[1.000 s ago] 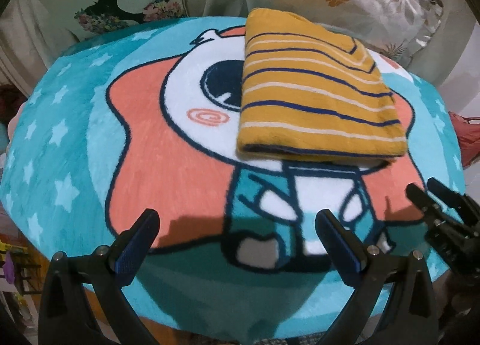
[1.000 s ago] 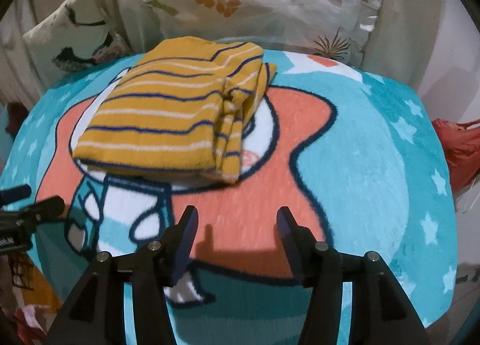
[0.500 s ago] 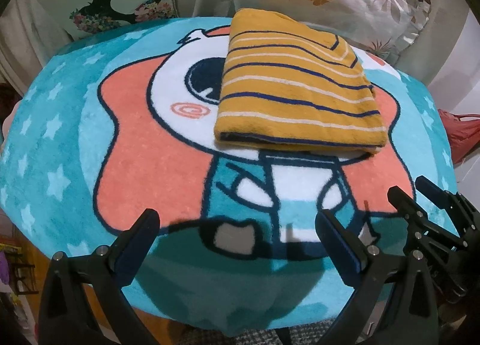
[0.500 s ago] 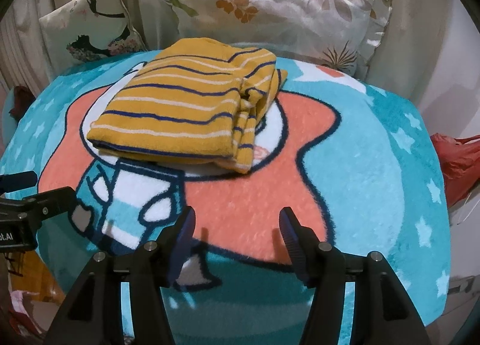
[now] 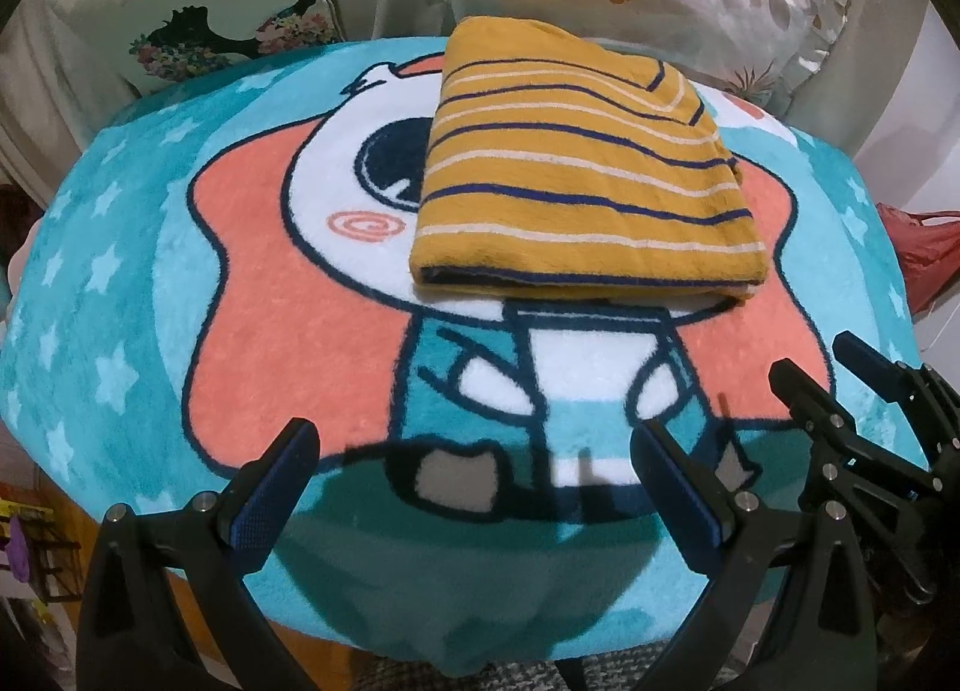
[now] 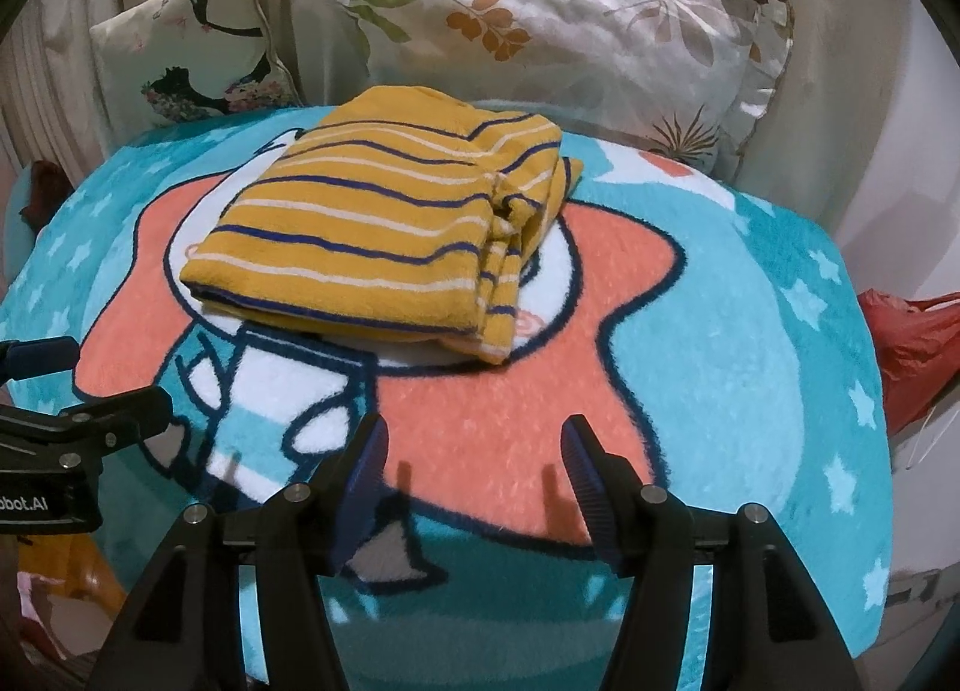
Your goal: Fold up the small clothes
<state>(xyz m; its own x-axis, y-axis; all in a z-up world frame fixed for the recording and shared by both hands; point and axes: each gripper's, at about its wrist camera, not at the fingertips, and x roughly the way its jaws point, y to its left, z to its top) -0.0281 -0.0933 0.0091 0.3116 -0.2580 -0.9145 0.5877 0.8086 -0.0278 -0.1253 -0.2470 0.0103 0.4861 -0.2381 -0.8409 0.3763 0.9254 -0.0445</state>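
A folded yellow garment [image 5: 582, 187] with navy and white stripes lies on a turquoise cartoon blanket [image 5: 150, 283], toward its far side; it also shows in the right wrist view [image 6: 384, 235], with its layered edges on the right. My left gripper [image 5: 474, 487] is open and empty, held above the blanket's near edge, well short of the garment. My right gripper [image 6: 474, 475] is open and empty, also near the front edge. Each gripper shows at the side of the other's view: the right gripper [image 5: 840, 385] and the left gripper [image 6: 90, 385].
Two printed pillows [image 6: 564, 30] [image 6: 198, 48] lean against a curtain behind the blanket. A red bag [image 6: 912, 343] lies off the blanket's right side. The blanket's front edge [image 5: 468, 643] drops off just below my grippers.
Both grippers have drawn back from the garment toward the blanket's front edge and risen a little. The garment has not moved. Both jaws stay open.
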